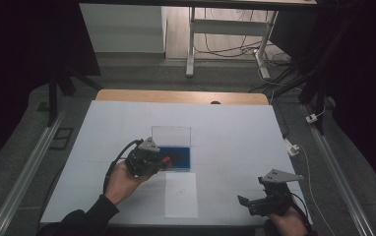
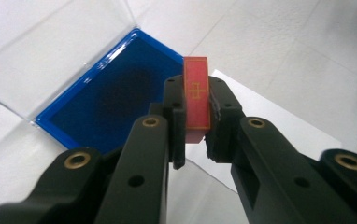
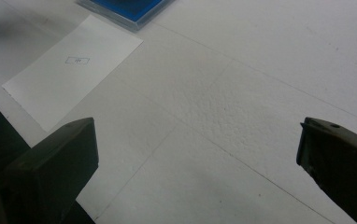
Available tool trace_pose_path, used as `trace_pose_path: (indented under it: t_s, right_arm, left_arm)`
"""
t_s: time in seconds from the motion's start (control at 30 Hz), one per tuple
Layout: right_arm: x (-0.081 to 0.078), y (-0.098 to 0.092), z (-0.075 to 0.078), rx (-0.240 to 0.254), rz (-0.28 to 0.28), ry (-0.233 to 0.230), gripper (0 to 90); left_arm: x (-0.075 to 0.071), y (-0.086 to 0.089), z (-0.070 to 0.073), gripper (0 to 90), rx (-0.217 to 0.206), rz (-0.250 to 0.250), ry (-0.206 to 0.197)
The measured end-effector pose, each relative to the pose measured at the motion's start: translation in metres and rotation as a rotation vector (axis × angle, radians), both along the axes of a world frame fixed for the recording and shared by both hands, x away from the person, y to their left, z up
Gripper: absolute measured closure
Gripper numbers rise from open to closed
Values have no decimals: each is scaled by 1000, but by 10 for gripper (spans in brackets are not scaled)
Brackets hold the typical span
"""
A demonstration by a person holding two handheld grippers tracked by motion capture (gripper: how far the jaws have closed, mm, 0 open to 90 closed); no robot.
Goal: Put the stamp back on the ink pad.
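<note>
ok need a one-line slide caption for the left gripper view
Left gripper shut on a red stamp, held above the open blue ink pad beside a white paper slip.

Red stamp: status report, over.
Left gripper shut on red stamp, by blue ink pad. Right gripper open, idle. Paper sheet unobstructed.

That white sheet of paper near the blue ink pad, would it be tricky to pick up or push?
Probably. The paper lies flat on the table, so jaws would likely find no edge to catch. It looks thin, so it would likely flop when lifted, and slide or crumple if pushed.
</note>
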State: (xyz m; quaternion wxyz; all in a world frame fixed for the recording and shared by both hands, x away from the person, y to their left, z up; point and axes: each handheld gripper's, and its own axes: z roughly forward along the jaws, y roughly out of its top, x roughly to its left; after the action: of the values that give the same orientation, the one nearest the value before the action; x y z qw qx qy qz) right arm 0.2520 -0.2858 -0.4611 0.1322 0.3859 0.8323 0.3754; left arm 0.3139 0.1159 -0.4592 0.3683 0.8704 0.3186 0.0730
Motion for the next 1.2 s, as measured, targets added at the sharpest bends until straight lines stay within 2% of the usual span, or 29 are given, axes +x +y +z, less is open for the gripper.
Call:
trace_pose_path:
  t_s: [0.43,0.67,0.9,1.2]
  right_arm:
    - [0,0,0,2,-3,1,0]
    - [1,0,0,0,-6,3,0]
    - [1,0,0,0,-6,3,0]
    - [0,0,0,0,-8,3,0]
  left_arm:
    - [20,-2,-7,795,20,28,8]
    - [33,-1,-12,795,13,45,9]
    - [42,-6,-17,795,24,40,-4]
    - [55,-10,-24,795,38,46,5]
